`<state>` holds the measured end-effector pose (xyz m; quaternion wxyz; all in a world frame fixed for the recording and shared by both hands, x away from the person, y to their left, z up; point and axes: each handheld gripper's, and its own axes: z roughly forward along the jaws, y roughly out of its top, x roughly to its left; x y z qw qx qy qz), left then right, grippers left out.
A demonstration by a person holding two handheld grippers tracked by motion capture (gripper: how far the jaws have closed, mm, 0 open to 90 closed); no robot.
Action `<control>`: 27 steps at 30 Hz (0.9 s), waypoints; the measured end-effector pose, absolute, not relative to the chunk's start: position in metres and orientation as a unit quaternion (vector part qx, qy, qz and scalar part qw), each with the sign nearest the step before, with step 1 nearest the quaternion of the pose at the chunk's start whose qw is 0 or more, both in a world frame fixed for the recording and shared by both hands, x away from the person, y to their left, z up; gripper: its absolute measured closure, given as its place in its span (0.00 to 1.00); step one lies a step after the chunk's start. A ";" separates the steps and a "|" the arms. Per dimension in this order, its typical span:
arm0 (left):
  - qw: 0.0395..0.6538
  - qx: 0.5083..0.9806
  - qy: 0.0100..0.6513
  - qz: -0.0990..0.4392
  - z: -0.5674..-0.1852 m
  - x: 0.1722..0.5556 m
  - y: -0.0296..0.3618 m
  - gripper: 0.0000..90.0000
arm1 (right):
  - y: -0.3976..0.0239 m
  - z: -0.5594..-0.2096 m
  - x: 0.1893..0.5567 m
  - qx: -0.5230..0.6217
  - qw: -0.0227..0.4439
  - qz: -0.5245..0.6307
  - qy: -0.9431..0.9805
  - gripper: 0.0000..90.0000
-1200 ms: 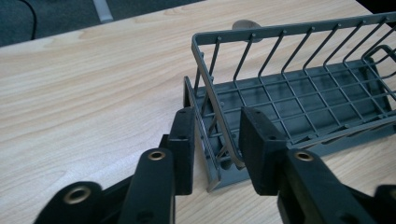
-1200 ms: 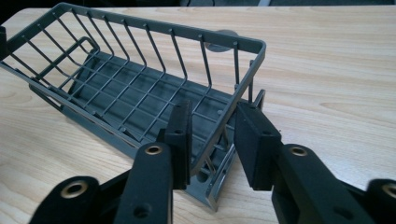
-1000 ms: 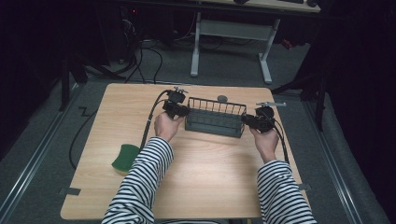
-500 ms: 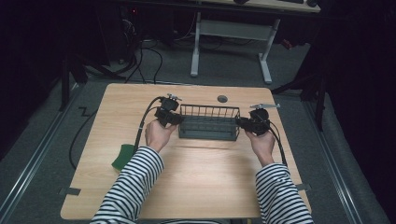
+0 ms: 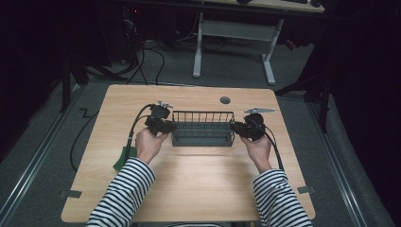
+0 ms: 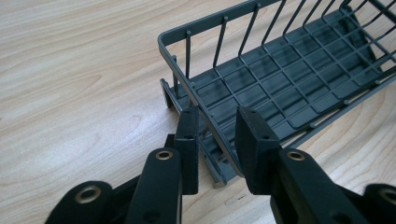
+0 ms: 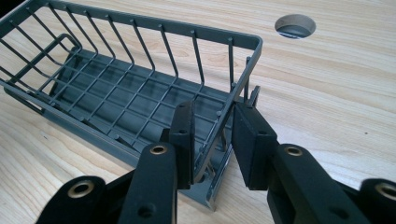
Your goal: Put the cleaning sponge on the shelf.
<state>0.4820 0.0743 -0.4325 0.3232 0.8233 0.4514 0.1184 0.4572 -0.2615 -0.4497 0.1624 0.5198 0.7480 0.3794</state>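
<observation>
A dark grey wire basket (image 5: pixel 203 128) with a flat tray under it rests on the wooden table (image 5: pixel 198 189). My left gripper (image 5: pixel 168 126) is at its left end and my right gripper (image 5: pixel 238 128) at its right end. In the left gripper view the basket (image 6: pixel 289 88) has its end rim running between the jaws of the left gripper (image 6: pixel 217 126), with a little room on each side. In the right gripper view the right gripper (image 7: pixel 212 126) straddles the other end wall of the basket (image 7: pixel 116 93) the same way. Both grippers are open. The basket is empty.
A green object (image 5: pixel 122 158) lies at the table's left edge, partly behind the person's left sleeve. A round cable hole (image 5: pixel 225 100) sits in the tabletop just beyond the basket, also visible as the hole (image 7: pixel 294 25). Cables trail off the table's left side.
The basket and both grippers have come a little toward the person and slightly left since a second ago.
</observation>
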 end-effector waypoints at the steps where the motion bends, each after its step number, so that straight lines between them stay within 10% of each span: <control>1: 0.322 0.824 0.451 0.120 -0.432 0.482 0.075 0.79 | -0.261 -0.450 0.457 0.519 0.162 0.381 0.748 0.78; 11: 0.333 0.818 0.453 0.121 -0.434 0.481 0.079 0.78 | -0.258 -0.451 0.456 0.519 0.160 0.377 0.750 0.68; 27: 0.363 0.801 0.454 0.141 -0.421 0.470 0.097 0.43 | -0.261 -0.440 0.444 0.510 0.198 0.381 0.746 0.48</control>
